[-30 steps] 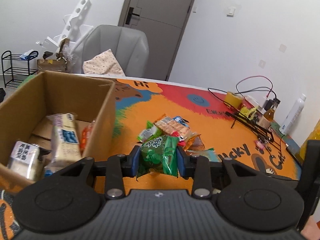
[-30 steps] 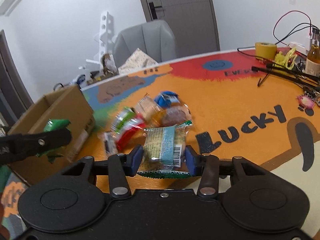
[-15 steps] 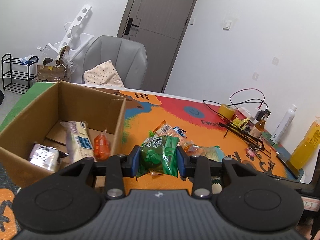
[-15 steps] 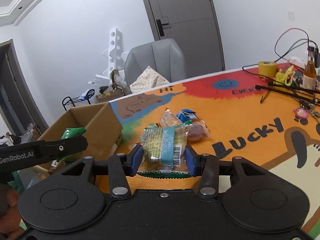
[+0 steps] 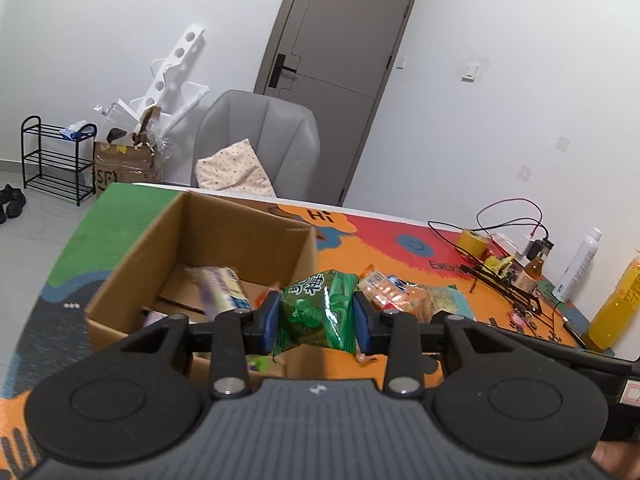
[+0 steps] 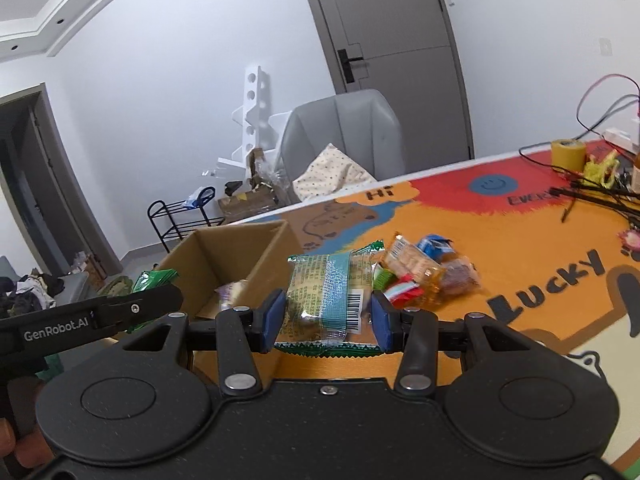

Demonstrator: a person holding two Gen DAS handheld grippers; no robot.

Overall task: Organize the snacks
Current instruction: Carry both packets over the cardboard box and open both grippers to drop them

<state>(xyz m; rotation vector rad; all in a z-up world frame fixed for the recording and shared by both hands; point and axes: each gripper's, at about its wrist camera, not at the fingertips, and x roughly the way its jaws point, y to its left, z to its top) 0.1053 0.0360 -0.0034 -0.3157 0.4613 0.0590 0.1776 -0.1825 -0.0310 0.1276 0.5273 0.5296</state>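
My left gripper [image 5: 316, 322] is shut on a green snack packet [image 5: 318, 312] and holds it above the near right corner of an open cardboard box [image 5: 168, 240]. The box holds several snacks, among them a white and blue packet [image 5: 222, 292]. My right gripper [image 6: 326, 322] is shut on a clear packet with a teal stripe and barcode [image 6: 326, 300], raised just right of the box [image 6: 240, 248]. The left gripper [image 6: 120, 312] with its green packet [image 6: 154, 278] shows at the left of the right wrist view. A pile of loose snacks [image 6: 424, 272] lies on the mat.
The table carries a colourful orange mat [image 6: 520, 240]. At its far right are a tape roll [image 5: 472, 240], cables [image 5: 508, 216], a brown bottle [image 5: 532, 272], a white bottle [image 5: 576, 264] and a yellow bottle [image 5: 616, 312]. A grey chair [image 5: 260, 140] stands behind the table.
Both grippers rose and moved left toward the box, each still holding its packet. The box now sits more centrally below both of them.
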